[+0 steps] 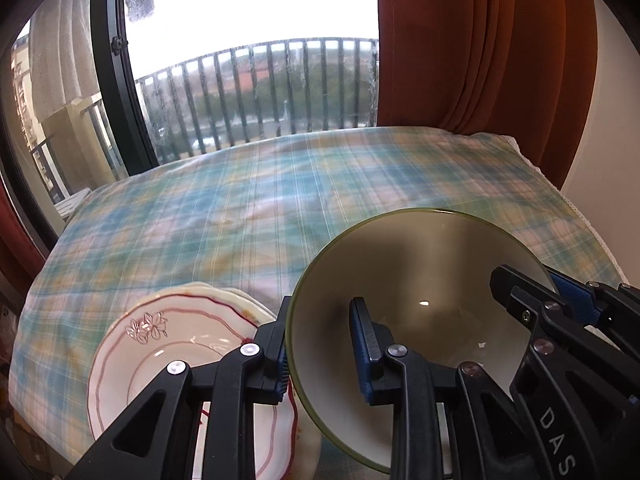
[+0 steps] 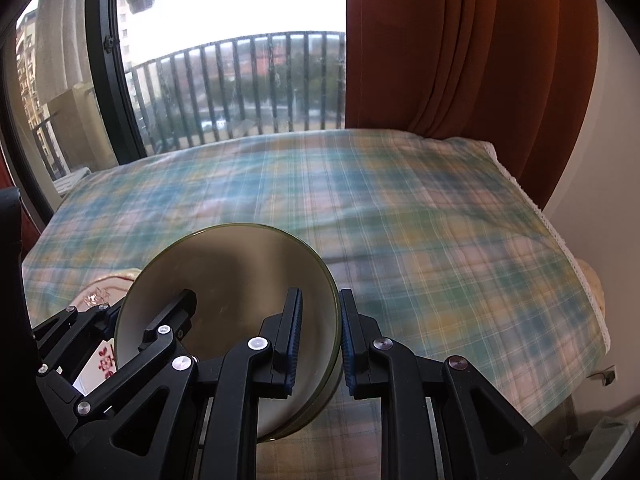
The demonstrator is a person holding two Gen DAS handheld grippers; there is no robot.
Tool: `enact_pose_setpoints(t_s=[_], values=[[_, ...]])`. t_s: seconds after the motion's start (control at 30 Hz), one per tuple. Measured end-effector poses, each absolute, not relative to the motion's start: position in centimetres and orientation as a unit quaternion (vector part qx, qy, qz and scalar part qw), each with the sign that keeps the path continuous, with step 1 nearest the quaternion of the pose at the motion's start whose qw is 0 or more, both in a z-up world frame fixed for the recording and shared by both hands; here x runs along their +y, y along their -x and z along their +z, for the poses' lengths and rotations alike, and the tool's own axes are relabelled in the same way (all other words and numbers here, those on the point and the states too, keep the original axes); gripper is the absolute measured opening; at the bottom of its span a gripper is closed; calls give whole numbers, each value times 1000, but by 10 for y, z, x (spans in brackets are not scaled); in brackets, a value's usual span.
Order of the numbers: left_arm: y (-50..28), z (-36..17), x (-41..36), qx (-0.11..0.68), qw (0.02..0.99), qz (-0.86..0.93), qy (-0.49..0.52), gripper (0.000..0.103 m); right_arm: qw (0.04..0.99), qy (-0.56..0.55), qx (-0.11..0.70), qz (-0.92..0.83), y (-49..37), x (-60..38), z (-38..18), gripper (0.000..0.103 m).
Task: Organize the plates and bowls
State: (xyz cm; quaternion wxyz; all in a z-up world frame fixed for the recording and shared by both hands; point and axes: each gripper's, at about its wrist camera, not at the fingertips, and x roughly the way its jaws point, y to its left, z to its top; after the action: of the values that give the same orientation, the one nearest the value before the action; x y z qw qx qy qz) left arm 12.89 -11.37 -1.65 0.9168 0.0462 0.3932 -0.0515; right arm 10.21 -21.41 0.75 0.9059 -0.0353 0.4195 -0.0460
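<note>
A grey-green bowl (image 1: 416,304) is held between both grippers above the checked tablecloth. My left gripper (image 1: 320,354) is shut on its left rim, one finger inside, one outside. My right gripper (image 2: 318,346) is shut on its right rim in the same way; it also shows in the left wrist view (image 1: 532,300). The bowl (image 2: 232,280) is tilted toward the cameras. A stack of cream plates with red scalloped lines and a flower motif (image 1: 168,352) lies on the cloth at the near left, beside and partly under the bowl; its edge shows in the right wrist view (image 2: 100,292).
The table wears a blue, green and yellow checked cloth (image 1: 280,208). A rust-red curtain (image 1: 480,40) hangs at the back right. A dark-framed window with a balcony railing (image 1: 256,92) stands behind the table. The table's right edge (image 2: 580,264) drops off near the wall.
</note>
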Motion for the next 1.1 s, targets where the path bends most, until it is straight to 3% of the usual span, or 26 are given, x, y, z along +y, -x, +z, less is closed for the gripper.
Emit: enact_pose_setpoints(t_s=[0.93, 1.1], values=[[-119, -37, -117, 367, 927, -59, -47, 24, 929, 57, 363, -43, -85, -216, -11, 24], [-122, -35, -112, 391, 915, -94, -24, 40, 930, 25, 366, -29, -83, -224, -9, 30]])
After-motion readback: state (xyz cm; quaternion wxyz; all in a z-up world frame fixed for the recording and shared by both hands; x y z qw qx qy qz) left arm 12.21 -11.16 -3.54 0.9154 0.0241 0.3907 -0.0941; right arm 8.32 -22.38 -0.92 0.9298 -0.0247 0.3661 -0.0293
